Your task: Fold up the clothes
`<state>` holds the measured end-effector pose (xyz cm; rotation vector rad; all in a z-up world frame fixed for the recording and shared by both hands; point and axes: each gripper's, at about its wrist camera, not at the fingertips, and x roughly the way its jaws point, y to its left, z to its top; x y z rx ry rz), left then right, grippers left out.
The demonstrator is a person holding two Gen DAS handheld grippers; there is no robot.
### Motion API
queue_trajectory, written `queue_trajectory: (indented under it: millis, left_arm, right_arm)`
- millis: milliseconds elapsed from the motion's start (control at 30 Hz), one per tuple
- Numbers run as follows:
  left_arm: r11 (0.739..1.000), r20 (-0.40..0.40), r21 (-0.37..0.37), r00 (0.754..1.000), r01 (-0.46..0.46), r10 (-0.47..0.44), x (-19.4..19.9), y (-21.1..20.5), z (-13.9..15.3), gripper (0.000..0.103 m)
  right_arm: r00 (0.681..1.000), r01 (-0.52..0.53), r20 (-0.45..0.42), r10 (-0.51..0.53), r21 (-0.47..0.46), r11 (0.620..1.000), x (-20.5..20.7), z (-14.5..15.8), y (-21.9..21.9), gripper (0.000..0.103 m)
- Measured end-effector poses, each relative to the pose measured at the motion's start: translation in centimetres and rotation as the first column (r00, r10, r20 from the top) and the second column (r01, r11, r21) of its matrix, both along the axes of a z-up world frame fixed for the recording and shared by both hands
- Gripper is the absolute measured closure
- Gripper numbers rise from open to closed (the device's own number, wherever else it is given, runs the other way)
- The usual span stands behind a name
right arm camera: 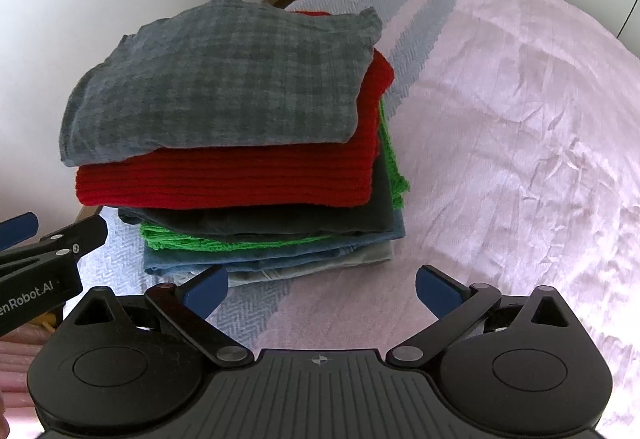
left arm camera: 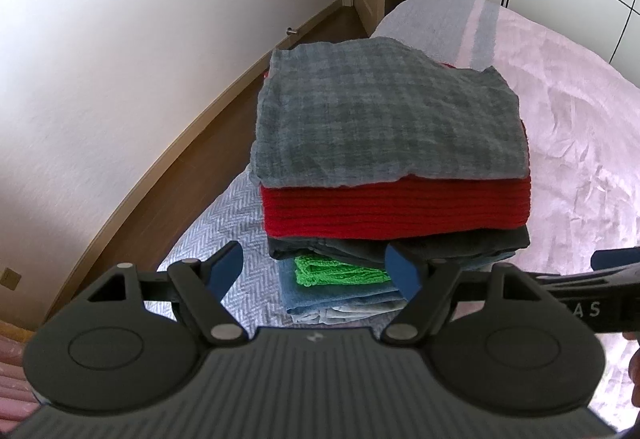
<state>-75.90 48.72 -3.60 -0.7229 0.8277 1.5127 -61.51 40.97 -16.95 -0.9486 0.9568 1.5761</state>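
A pile of folded clothes [right arm camera: 236, 143] lies on the bed [right arm camera: 520, 119], near the bed's left edge. On top is a grey checked cloth [left arm camera: 384, 111], under it a red sweater [left arm camera: 396, 209]. Both the left gripper [left arm camera: 316, 271] and right gripper [right arm camera: 322, 289] stand just before the pile, with jaws apart and holding nothing.

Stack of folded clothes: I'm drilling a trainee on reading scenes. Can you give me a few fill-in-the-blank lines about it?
1. The top piece of the stack is a grey ____ cloth.
2. Right under it lies a ____ sweater.
3. The left claw and right claw are both ____.
4. The stack rests on a ____.

Missing words: checked; red; open; bed
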Motion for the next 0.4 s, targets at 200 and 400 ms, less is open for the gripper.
queue_trajectory:
  millis: [200, 400]
  left_arm:
    - [1.000, -0.007, -0.002, 1.000, 0.001, -0.001, 0.0, 0.6, -0.3, 0.028]
    - [1.000, -0.017, 0.006, 1.000, 0.000, 0.000, 0.0, 1.1, -0.2, 0.028]
  right_arm:
    - [1.000, 0.009, 0.004, -0.009, -0.011, 1.000, 0.0, -0.5, 0.7, 0.001]
    - [1.000, 0.013, -0.001, -0.013, -0.010, 1.000, 0.0, -0.5, 1.1, 0.001]
